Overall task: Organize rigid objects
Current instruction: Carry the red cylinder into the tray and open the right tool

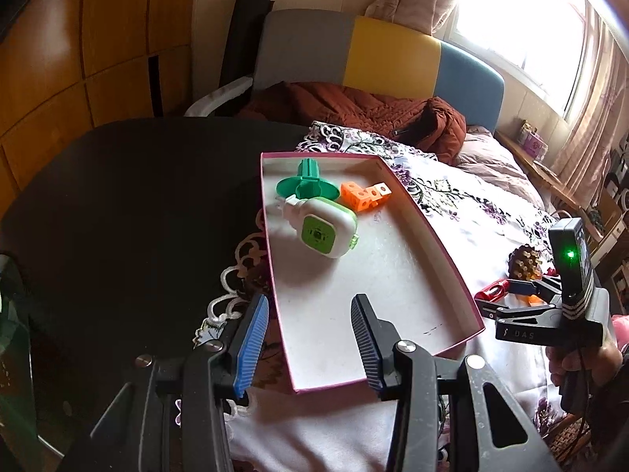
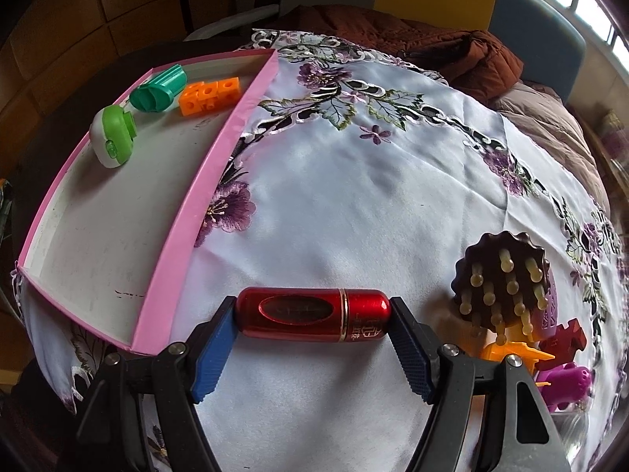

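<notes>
A pink-walled box (image 1: 432, 244) (image 2: 220, 165) with a white floor lies on the floral cloth. At its far end sit a green flanged piece (image 1: 306, 185) (image 2: 157, 88), orange linked cubes (image 1: 363, 196) (image 2: 208, 96) and a white-and-green device (image 1: 322, 232) (image 2: 112, 135). My left gripper (image 1: 310, 306) hovers open above the box's near left corner; its fingers straddle the left wall without touching it. My right gripper (image 2: 313, 306) (image 1: 496, 295) is shut on a red metallic capsule (image 2: 312, 316) (image 1: 489, 291), gripped end to end just above the cloth, right of the box.
A brown scalloped massager with pegs (image 2: 501, 271) (image 1: 525, 261), an orange piece (image 2: 515, 354), a dark red piece (image 2: 562, 338) and a purple piece (image 2: 566, 387) crowd the cloth's right side. The black table (image 1: 137, 196) extends left. A brown jacket (image 1: 354, 106) lies on the chair behind.
</notes>
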`<state>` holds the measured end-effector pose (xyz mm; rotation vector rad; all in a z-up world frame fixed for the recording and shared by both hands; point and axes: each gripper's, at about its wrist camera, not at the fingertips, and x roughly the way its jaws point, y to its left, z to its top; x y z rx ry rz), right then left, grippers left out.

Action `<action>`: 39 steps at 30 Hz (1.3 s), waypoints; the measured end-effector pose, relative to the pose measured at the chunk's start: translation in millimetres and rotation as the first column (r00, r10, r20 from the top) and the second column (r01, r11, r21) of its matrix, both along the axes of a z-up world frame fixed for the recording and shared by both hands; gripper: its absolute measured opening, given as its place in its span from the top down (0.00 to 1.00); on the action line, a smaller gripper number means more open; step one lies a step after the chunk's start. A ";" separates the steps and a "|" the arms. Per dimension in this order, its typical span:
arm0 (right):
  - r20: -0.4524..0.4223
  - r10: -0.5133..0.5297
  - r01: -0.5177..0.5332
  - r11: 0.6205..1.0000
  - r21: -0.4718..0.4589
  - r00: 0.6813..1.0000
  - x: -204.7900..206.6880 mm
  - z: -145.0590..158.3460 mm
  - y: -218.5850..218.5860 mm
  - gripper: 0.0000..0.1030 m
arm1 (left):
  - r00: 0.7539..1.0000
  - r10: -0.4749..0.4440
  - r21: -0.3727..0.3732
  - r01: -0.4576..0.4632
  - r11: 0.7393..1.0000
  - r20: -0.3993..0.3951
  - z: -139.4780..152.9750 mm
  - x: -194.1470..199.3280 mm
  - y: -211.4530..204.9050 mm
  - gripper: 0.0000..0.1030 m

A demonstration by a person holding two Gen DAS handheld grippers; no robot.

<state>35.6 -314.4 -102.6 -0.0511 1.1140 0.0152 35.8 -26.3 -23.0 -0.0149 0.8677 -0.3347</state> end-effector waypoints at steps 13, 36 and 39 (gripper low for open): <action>0.137 0.035 -0.029 0.999 -0.042 0.990 19.5 58.3 23.9 0.28 | 0.999 0.052 -0.064 -0.053 0.997 -0.009 -8.0 10.8 29.3 0.57; 0.042 0.252 -0.248 0.965 -0.089 0.967 123.5 22.6 120.8 0.28 | 0.994 0.090 -0.028 -0.092 0.995 -0.070 -27.6 37.2 50.1 0.57; 0.028 0.263 -0.260 0.961 -0.093 0.964 131.2 18.1 122.1 0.28 | 0.992 0.091 -0.028 -0.094 0.995 -0.086 -30.7 41.7 50.6 0.57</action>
